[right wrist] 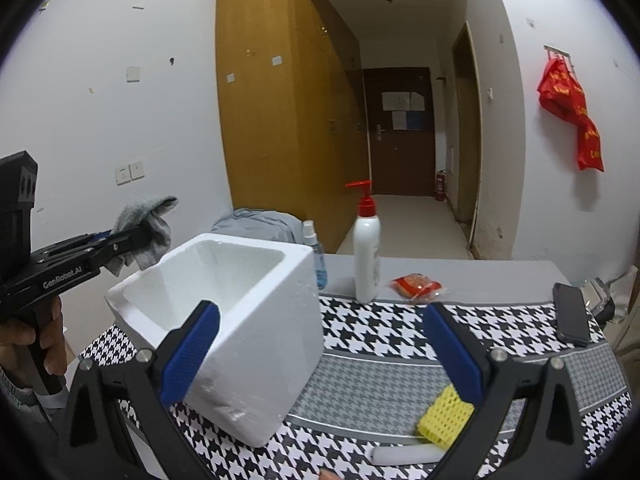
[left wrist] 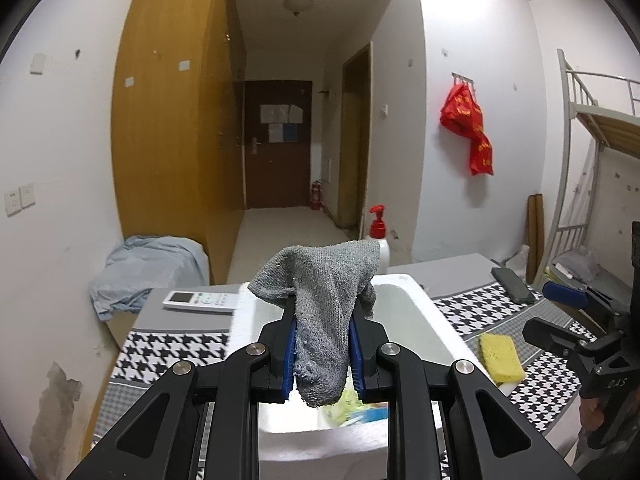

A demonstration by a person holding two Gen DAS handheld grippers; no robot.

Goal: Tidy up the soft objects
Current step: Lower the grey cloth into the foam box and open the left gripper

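Nearest in the left wrist view, the left claw (left wrist: 322, 340) is pinched on a grey knitted cloth (left wrist: 324, 300), whose top flops over the blue pads and whose lower end hangs between them. The cloth is held in the air above the open white foam box (right wrist: 224, 304), which stands on the desk (right wrist: 360, 380) toward its left side, on a houndstooth cover.

The right claw (right wrist: 320, 356) stands wide with nothing between its blue pads. Just under its right finger, near the desk's front edge, lies a yellow sponge (right wrist: 444, 416), with a white foam roll (right wrist: 404, 454) in front of it.

Farther back a white pump bottle (right wrist: 366, 256) stands upright, a red packet (right wrist: 416, 285) just to its right. A small spray bottle (right wrist: 314, 254) stands behind the box. A dark phone (right wrist: 572, 314) lies toward the right edge. A white remote (left wrist: 200, 301) rests at the far left corner.
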